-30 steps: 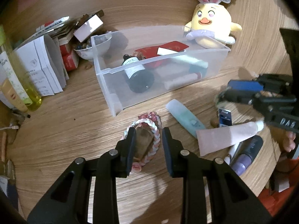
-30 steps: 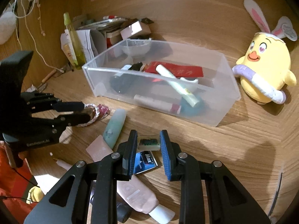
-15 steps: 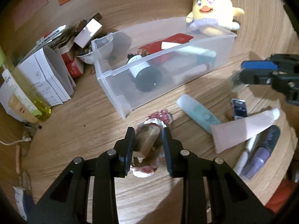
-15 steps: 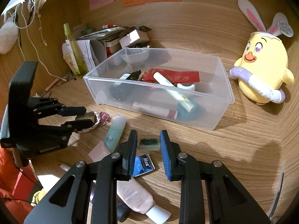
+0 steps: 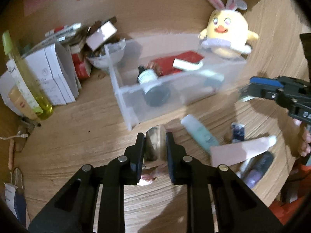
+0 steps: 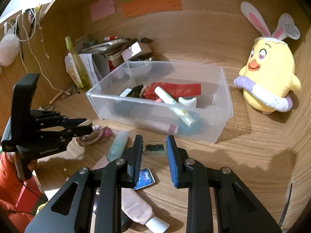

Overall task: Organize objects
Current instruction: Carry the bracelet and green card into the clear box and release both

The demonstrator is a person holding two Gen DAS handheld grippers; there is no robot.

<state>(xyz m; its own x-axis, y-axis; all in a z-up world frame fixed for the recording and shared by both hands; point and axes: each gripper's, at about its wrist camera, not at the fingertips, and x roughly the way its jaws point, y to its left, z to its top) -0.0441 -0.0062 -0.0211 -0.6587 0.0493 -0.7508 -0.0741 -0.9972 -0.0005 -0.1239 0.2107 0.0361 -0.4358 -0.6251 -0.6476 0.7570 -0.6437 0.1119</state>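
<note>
Clear plastic bin (image 5: 136,104) already holds several items while the left gripper (image 5: 155,145), its jaws just closing, clamps a shiny hand mirror (image 5: 155,145) near it; the right-wrist view shows the right gripper (image 6: 155,148) pinching a small case (image 6: 155,148), with tubes (image 6: 117,145) left on the tabletop (image 6: 252,155).

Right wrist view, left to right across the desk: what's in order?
Left claw → yellow-green bottle → teal tube → clear bin → yellow chick plush.
</note>
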